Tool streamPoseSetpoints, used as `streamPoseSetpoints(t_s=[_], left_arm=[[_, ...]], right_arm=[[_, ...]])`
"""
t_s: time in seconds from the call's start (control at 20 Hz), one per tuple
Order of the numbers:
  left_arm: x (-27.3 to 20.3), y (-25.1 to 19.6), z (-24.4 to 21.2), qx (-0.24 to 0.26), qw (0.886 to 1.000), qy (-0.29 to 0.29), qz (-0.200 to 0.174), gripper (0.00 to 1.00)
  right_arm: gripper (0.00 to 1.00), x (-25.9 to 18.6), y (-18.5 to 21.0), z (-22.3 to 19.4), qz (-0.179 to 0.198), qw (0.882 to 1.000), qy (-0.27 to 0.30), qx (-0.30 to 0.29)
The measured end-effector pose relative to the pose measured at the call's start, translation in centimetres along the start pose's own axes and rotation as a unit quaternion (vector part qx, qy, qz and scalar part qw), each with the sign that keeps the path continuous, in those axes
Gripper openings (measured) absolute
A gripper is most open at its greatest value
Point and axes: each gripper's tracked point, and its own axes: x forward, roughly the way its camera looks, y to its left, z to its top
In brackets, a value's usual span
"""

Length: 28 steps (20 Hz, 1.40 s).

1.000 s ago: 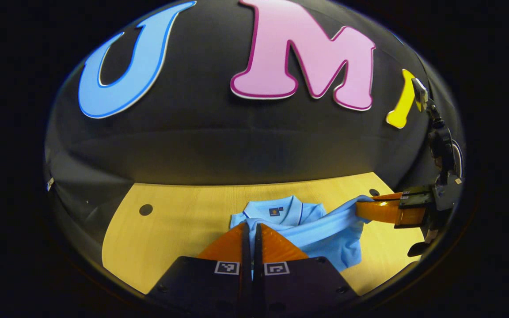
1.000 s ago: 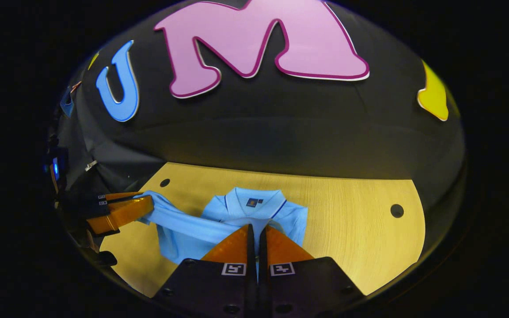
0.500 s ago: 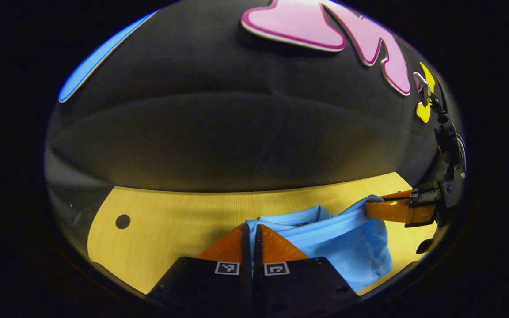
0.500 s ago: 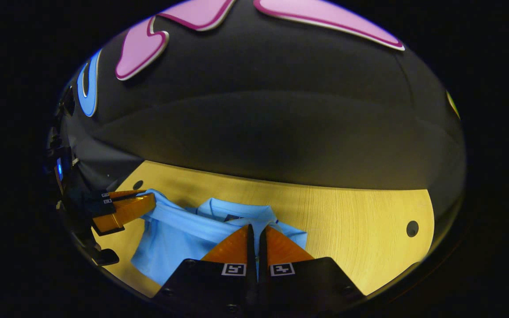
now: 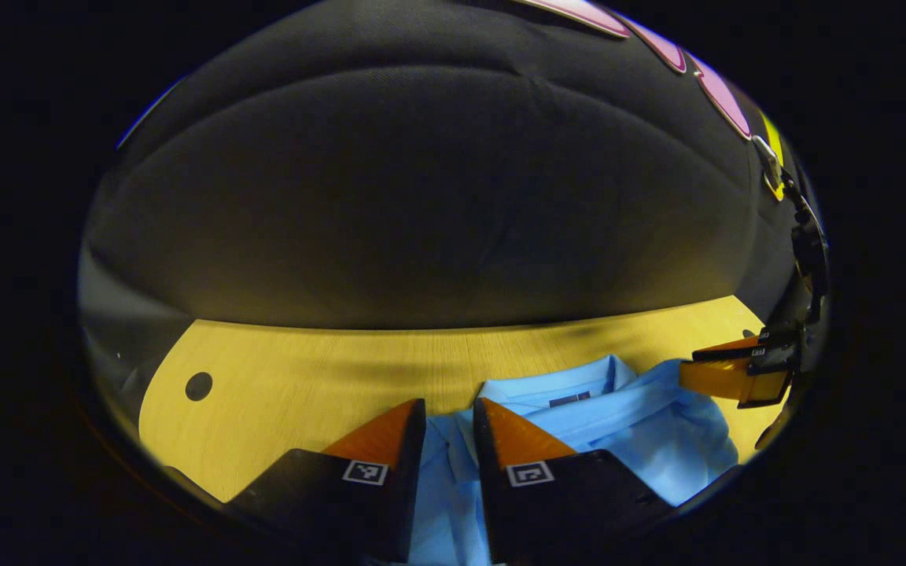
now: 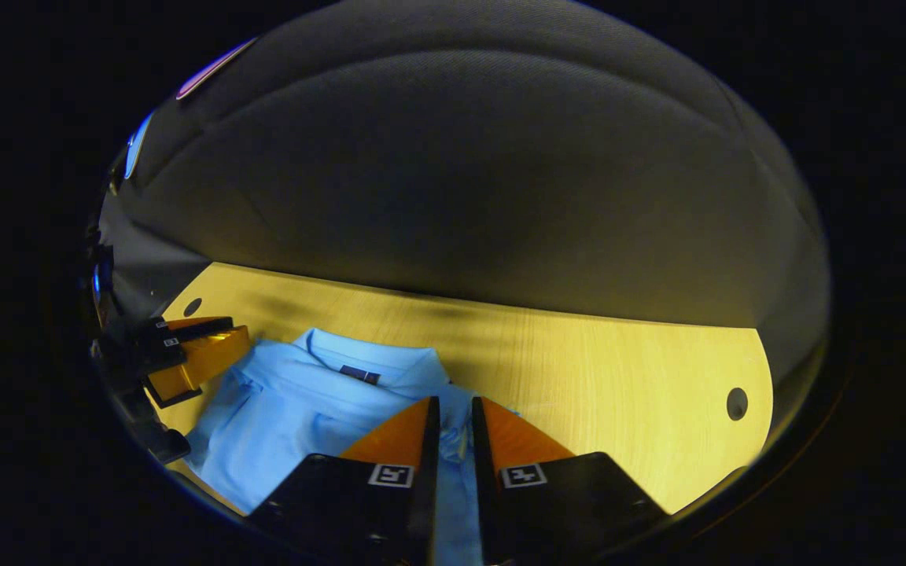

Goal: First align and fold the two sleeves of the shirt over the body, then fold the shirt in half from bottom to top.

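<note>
1. Fingers of the left gripper (image 5: 449,413) stand slightly apart over blue cloth, gripping nothing; the right gripper (image 6: 451,411) looks the same.
2. Folded polo shirt (image 6: 296,413) lies on the wooden surface (image 6: 618,369), collar (image 6: 366,363) toward the wall.
3. Judgement: lift both grippers straight away, without dragging the hem off the shoulders.

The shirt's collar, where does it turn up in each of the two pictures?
Left gripper view: the collar sits low, right of centre, just beyond that claw's own fingers.
Right gripper view: the collar sits low, left of centre.
Shared landmark: the small dark label on the collar, against the wooden table.
</note>
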Motion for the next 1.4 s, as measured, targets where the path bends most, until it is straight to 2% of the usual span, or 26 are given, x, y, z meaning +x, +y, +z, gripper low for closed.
streamPoseSetpoints(t_s=[0.05, 0.15, 0.2, 0.5, 0.75, 0.95, 1.1, 1.4], left_arm=[[-0.5, -0.2, 0.1, -0.004, 1.000, -0.002, -0.007, 0.42], [-1.9, -0.2, 1.1, -0.008, 1.000, -0.014, -0.004, 0.81], [-2.3, -0.2, 1.7, -0.007, 1.000, -0.027, -0.001, 1.00], [-12.5, -0.7, 5.2, 0.008, 0.995, -0.102, 0.006, 0.98], [-23.8, -0.8, 5.8, 0.046, 0.989, -0.142, 0.021, 0.98], [-33.4, -1.9, 4.8, 0.032, 0.984, -0.176, 0.012, 0.98], [-40.2, -1.8, 3.3, 0.032, 0.980, -0.194, 0.019, 0.97], [-52.5, -3.3, 0.0, 0.035, 0.975, -0.221, 0.000, 0.97]], right_arm=[[0.46, -0.4, -0.1, 0.1, -0.003, 1.000, -0.005, -0.001], [0.95, -1.8, -0.8, 0.7, -0.016, 1.000, -0.018, -0.010], [0.97, -2.9, -1.1, 1.2, -0.024, 0.999, -0.027, -0.013], [0.96, -11.5, -1.1, 3.5, -0.060, 0.994, -0.092, -0.014], [0.96, -21.0, 1.6, 2.3, -0.065, 0.992, -0.109, 0.002], [0.96, -29.2, 4.0, 0.9, -0.068, 0.988, -0.139, 0.001], [0.96, -35.4, 6.4, 0.2, -0.052, 0.985, -0.163, 0.003], [0.95, -47.6, 8.6, -2.2, -0.043, 0.977, -0.207, 0.014]])
